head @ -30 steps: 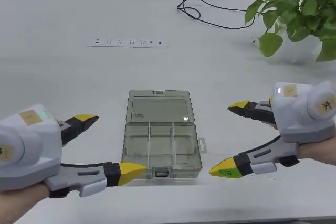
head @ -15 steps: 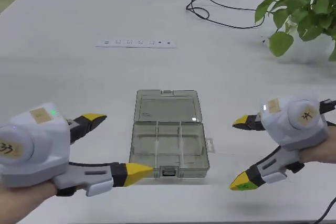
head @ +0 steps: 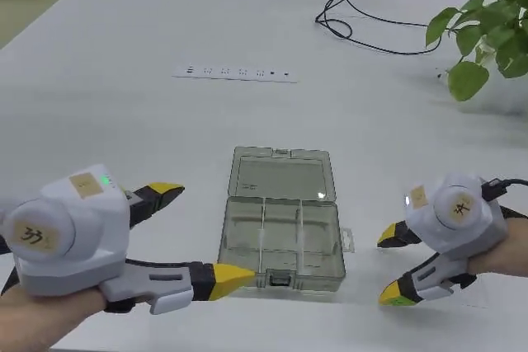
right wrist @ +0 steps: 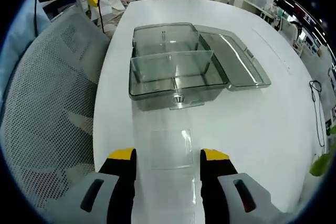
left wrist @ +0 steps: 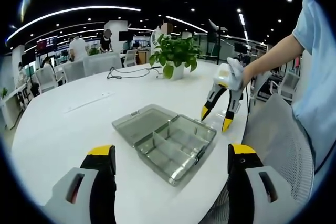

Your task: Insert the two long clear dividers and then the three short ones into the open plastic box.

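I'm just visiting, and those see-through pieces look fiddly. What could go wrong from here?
1. The clear divider lies flat on the white table, between the open jaws of the right gripper. It is hard to see and may slide instead of lifting.
2. The open box sits close to the table's near edge, so a clumsy nudge could push it off toward the mesh chair.

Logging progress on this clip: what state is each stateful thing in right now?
left claw: open, empty.
right claw: open, empty.
plastic box: open, lid laid flat.
long dividers: two, upright inside the box.
loose clear dividers: flat on the table, before the right claw.
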